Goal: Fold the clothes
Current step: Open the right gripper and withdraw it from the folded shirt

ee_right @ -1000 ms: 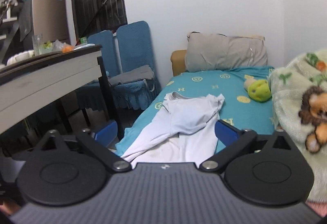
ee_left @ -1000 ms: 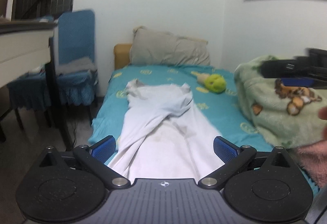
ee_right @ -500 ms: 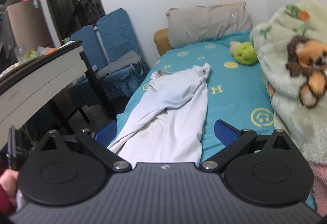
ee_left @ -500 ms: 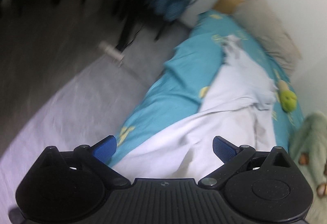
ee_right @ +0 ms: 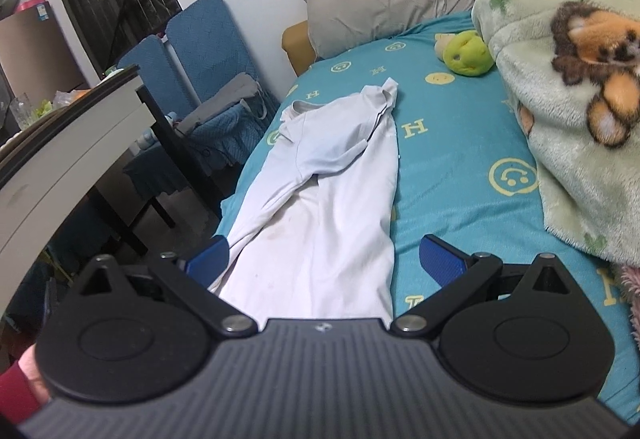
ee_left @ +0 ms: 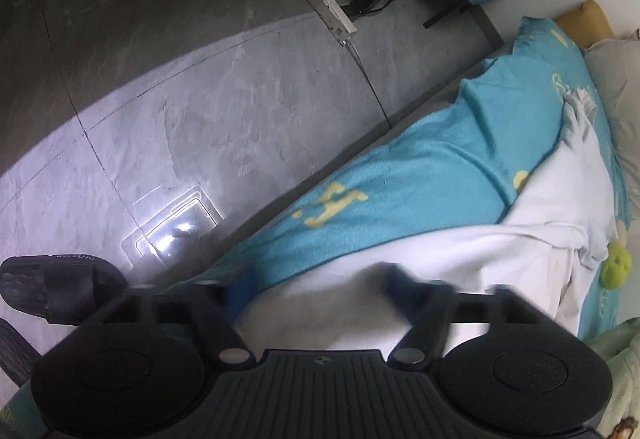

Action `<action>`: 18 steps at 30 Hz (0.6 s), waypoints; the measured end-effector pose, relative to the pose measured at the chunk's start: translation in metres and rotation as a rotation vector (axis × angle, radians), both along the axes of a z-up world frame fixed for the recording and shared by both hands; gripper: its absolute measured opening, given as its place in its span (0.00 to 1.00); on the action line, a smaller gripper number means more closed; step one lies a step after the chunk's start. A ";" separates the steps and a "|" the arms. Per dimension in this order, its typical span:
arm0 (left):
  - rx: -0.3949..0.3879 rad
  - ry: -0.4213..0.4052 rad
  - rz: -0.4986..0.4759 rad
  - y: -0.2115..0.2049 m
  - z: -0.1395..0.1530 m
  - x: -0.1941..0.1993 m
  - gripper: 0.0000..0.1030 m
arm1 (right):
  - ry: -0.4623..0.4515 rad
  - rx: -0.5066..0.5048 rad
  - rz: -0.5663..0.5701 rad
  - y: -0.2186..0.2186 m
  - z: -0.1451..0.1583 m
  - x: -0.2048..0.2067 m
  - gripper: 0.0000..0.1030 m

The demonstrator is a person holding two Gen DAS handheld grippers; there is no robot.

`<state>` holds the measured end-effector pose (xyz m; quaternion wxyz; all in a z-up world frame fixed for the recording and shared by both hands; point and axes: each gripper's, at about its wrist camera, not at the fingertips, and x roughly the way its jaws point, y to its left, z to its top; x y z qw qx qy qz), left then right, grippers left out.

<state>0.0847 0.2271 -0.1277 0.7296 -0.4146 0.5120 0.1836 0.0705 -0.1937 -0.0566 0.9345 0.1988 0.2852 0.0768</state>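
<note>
Small bedroom: bed (ee_right: 460, 175) with a teal smiley-print sheet against a white wall, grey pillow (ee_right: 388, 3) at the head, green fleece blanket (ee_right: 568, 99) heaped along the far side, green plush (ee_right: 468, 53) beside it. Grey tiled floor (ee_left: 200, 99) on the open side, with a black slipper (ee_left: 52, 287) and a power strip (ee_left: 330, 13); blue chairs (ee_right: 192, 51) and a desk (ee_right: 68, 143) stand past the bed edge.

White shirt (ee_right: 332, 191) lies lengthwise on the sheet, collar toward the pillow, one sleeve already crossed over the chest, hem at the near end, so it's staged for a hem-up fold.

Left gripper (ee_left: 320, 291) points steeply down at the hem corner near the bed edge. Its jaws have just been closing, with white cloth between the blurred pads; can't tell whether they're pinching yet.

Right gripper (ee_right: 324, 259) is released, jaws wide, straddling the hem from above, likely lining up on the other corner.
</note>
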 end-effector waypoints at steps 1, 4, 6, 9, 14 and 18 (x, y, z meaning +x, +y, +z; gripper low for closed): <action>0.018 -0.015 0.006 -0.001 0.003 -0.001 0.37 | 0.004 0.001 0.001 0.000 0.000 0.001 1.00; 0.078 -0.090 -0.005 -0.013 0.014 0.000 0.05 | 0.014 -0.002 0.002 0.001 -0.002 0.004 1.00; 0.114 -0.147 -0.043 -0.022 0.026 -0.004 0.00 | 0.021 -0.003 0.004 0.002 -0.003 0.005 1.00; 0.193 -0.222 -0.121 -0.038 0.047 -0.011 0.00 | 0.035 0.002 0.001 0.000 -0.006 0.008 1.00; 0.134 -0.189 -0.171 -0.031 0.055 -0.003 0.03 | 0.048 0.033 -0.014 -0.008 -0.008 0.006 1.00; 0.116 -0.154 -0.352 -0.012 0.064 0.025 0.20 | 0.052 0.051 -0.020 -0.013 -0.009 0.002 1.00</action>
